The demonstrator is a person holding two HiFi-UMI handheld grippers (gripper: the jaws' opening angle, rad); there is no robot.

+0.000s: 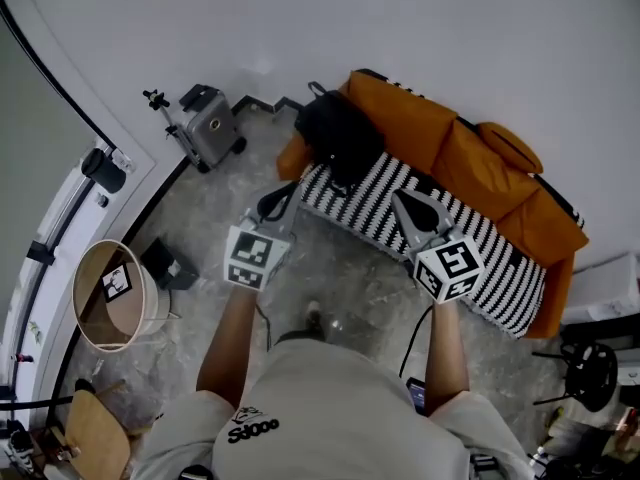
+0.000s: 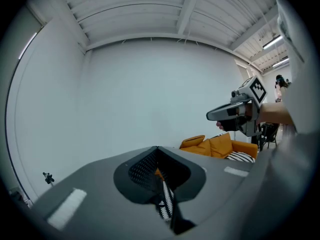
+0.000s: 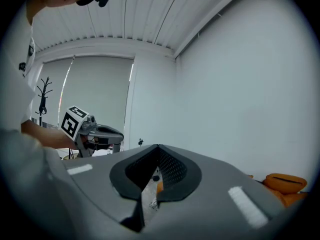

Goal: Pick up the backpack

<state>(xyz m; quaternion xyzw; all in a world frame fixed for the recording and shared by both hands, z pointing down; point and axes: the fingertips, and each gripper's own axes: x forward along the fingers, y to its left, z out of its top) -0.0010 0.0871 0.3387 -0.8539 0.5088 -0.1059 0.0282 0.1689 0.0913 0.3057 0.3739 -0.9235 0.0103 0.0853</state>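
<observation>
On the sofa's (image 1: 500,168) left end sits the backpack (image 1: 338,133). Judged a reach step: left hand-held gripper (image 1: 280,200) and right hand-held gripper (image 1: 408,206), pressed together and empty, must close in, then spread.

Shirt (image 1: 300,408) back: print, roughly "Sdooo". No other legible text.

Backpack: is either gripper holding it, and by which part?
Neither. The backpack lies untouched on the sofa; left gripper and right gripper are both shut on nothing.
</observation>
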